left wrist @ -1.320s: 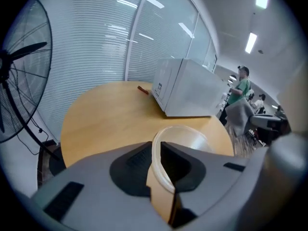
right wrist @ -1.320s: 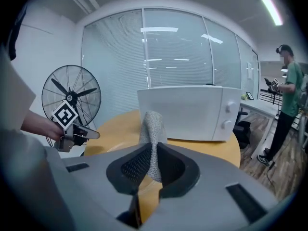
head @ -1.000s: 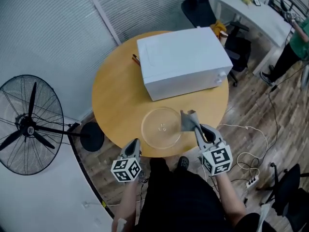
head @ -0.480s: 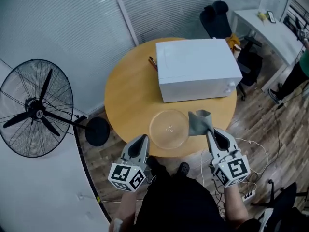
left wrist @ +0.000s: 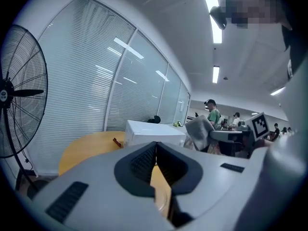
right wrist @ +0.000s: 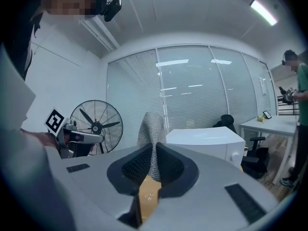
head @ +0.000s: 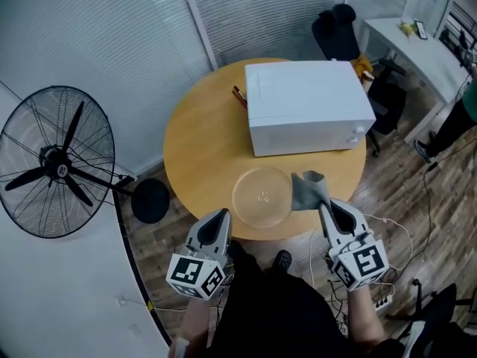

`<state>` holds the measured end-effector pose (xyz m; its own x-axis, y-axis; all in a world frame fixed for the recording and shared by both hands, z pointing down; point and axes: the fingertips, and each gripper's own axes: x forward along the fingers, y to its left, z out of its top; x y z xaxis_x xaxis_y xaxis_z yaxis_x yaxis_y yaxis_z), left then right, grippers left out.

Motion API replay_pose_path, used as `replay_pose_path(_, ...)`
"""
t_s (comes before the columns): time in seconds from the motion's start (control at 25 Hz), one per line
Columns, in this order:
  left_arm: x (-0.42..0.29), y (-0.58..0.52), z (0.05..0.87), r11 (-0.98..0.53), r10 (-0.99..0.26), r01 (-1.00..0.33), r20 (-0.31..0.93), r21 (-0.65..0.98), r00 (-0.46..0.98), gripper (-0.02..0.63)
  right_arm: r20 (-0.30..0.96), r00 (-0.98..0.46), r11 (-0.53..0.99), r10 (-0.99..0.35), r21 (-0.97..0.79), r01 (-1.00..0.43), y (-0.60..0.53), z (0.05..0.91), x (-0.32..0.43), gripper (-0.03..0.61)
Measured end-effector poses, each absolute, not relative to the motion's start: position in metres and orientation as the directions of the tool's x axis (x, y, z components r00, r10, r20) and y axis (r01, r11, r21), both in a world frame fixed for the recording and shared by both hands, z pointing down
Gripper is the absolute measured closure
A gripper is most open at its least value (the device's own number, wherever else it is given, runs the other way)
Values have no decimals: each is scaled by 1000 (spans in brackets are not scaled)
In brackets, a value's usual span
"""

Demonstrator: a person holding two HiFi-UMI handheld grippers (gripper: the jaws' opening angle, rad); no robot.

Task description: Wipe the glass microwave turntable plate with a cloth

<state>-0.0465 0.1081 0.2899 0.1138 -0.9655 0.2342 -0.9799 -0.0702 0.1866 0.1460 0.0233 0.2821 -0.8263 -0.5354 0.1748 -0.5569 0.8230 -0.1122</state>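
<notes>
- Glass plate [head: 261, 197] lies flat on the round wooden table [head: 197, 148], near the edge closest to the person and just in front of the white microwave [head: 308, 103].
- Seen from the head view, the right gripper [head: 324, 206] is just beside the plate's right rim, and the left gripper [head: 222, 216] is off the table edge, near the plate's lower left rim. The plate lies between the two.
- In the right gripper view, the right gripper [right wrist: 154, 160] is clenched on a grey cloth [right wrist: 152, 129]. The fabric is pinched between the dark pads and rises in a fold above them.
- In the head view the cloth [head: 308, 190] reaches toward the plate's right rim. Whether it touches the glass cannot be told.
- In the left gripper view, the left gripper [left wrist: 155, 160] has its pads pressed together with nothing between them. It points across the table toward the microwave [left wrist: 154, 131].
- A standing fan [head: 56, 162] is on the floor, well apart to the left.
</notes>
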Motion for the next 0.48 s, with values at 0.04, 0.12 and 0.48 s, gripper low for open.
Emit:
replay_pose_path(0.04, -46, 108, 291, -68, -965, -979, 235, 193, 113, 615, 176, -827, 825, -534, -107, -555, 24, 281, 146, 548)
replay_pose_path(0.12, -44, 108, 291, -67, -965, -977, 234, 200, 114, 615, 184, -828, 830, -529, -92, -550, 25, 280, 146, 548)
replay_pose_path(0.48, -39, 106, 291, -74, -967, -975, 225, 212, 122, 615, 188, -830, 836, -525, -71, -544, 25, 282, 145, 549)
